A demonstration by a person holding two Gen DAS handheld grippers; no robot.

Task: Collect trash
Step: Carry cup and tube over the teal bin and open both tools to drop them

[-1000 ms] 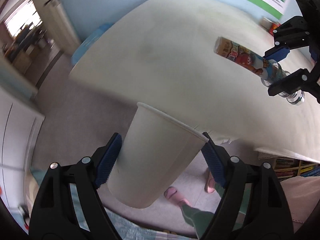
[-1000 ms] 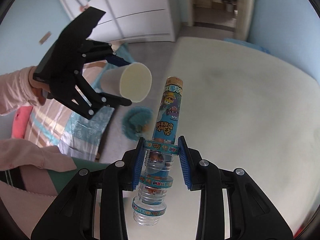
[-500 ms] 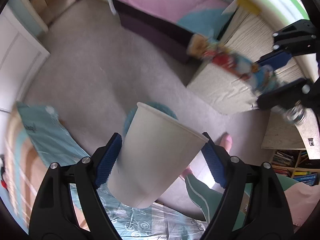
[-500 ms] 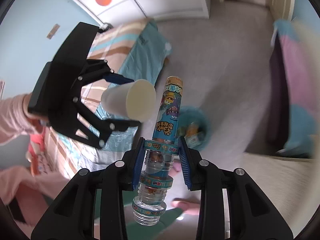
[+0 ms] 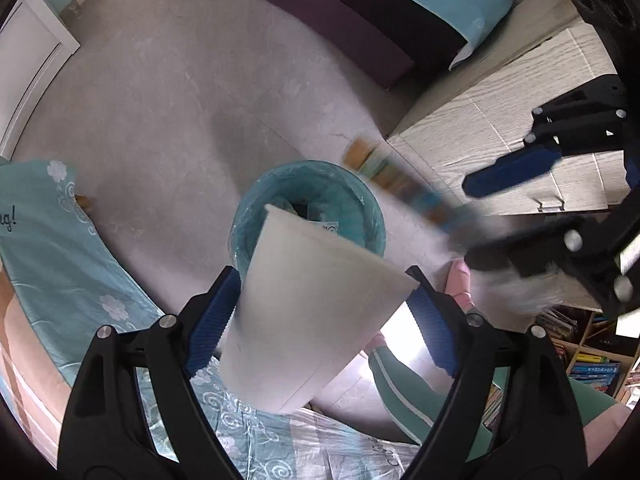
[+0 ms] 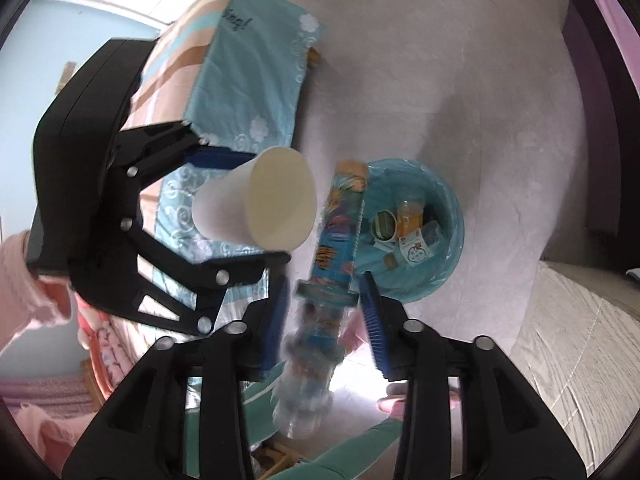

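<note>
**Drop over the bin: 2 items, 1 loose**

- Left gripper (image 5: 322, 300): fingers clenched on a white paper cup (image 5: 316, 308), held tilted, mouth pointing forward and down toward the teal bin (image 5: 368, 208) on the floor. In the right wrist view the cup sits beside the bin's rim, not squarely over it.
- Right gripper (image 6: 324, 316): fingers spread, blue pads standing off both sides of a printed plastic bottle (image 6: 336, 248). Bottle is motion-blurred, cap end low, far end overlapping the bin's near rim. Judged released and falling.
- Bin already holds trash: a small orange bottle, a round lid, wrappers.

Risks
- Bottle is long and lies across the rim line; it could strike the edge and tip out onto the floor.
- Bin liner looks thin; a hard hit could shove or rock the bin.
- Cup is light and wide. Let go from the side, it may glance off the rim or drift clear.
- The 2 grippers are near each other; cup and bottle almost touch in the right wrist view, so a bump could deflect either.

Around
- Teal bedspread (image 6: 256, 80) just beside the bin.
- Pale counter (image 5: 500, 128) to the right.
- Person's legs and pink slipper (image 5: 460, 284) near the bin, close to the drop path.
</note>
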